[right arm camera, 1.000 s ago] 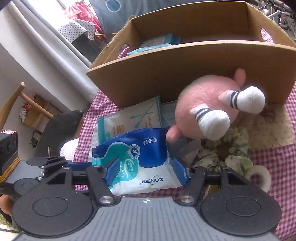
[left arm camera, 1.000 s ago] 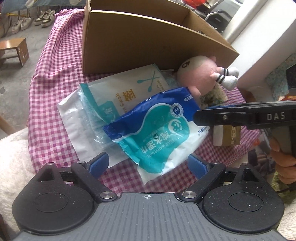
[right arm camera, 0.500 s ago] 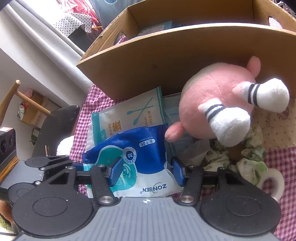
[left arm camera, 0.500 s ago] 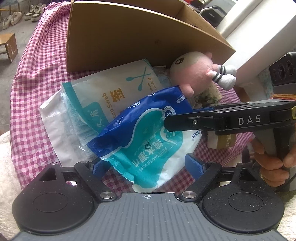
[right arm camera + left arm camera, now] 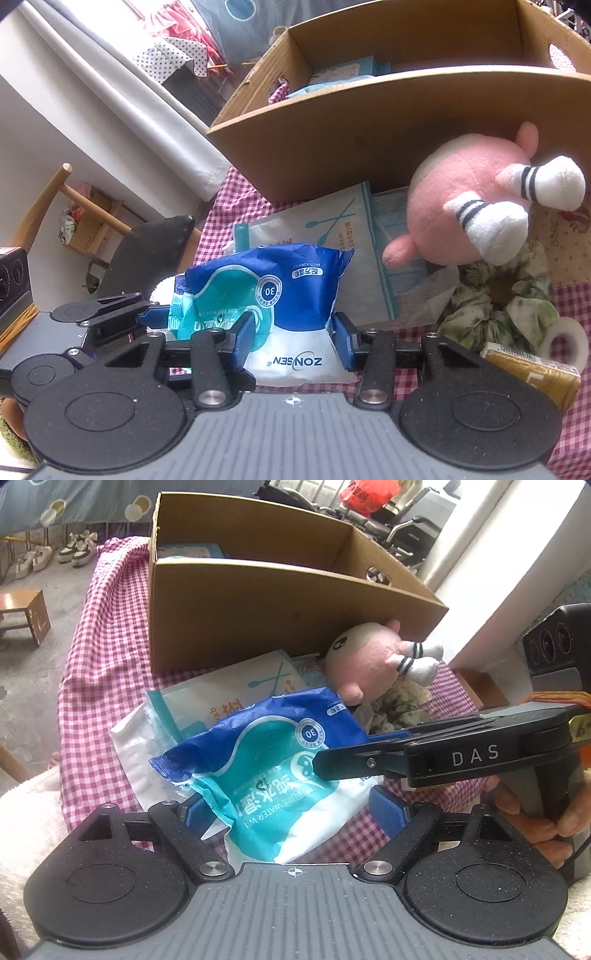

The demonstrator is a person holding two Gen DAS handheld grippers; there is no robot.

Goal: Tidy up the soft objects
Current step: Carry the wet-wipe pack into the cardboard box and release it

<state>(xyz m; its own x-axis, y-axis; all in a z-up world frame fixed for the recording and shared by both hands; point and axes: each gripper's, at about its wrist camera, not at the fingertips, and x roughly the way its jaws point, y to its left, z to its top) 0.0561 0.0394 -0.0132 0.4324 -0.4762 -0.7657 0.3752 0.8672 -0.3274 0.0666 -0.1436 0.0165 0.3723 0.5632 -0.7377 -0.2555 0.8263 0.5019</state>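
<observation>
A blue and white pack of wet wipes [image 5: 273,760] is held up off the checked cloth, in front of the cardboard box [image 5: 258,609]. My left gripper [image 5: 291,812] has its blue pads on both sides of the pack's near end. My right gripper [image 5: 293,341] grips the pack's white end [image 5: 295,354] between its pads; it also shows in the left wrist view [image 5: 354,760]. A pink plush toy [image 5: 476,206] lies against the box wall.
A swab pouch [image 5: 229,698] and clear bags lie under the pack. A green scrunchie [image 5: 498,306], a tape roll [image 5: 565,343] and a gold carton [image 5: 532,373] lie to the right. Other packs [image 5: 343,77] sit inside the box. A white wall stands at the right.
Both grippers have closed in on the wipes pack, and it has risen off the pile. The box interior has come into view.
</observation>
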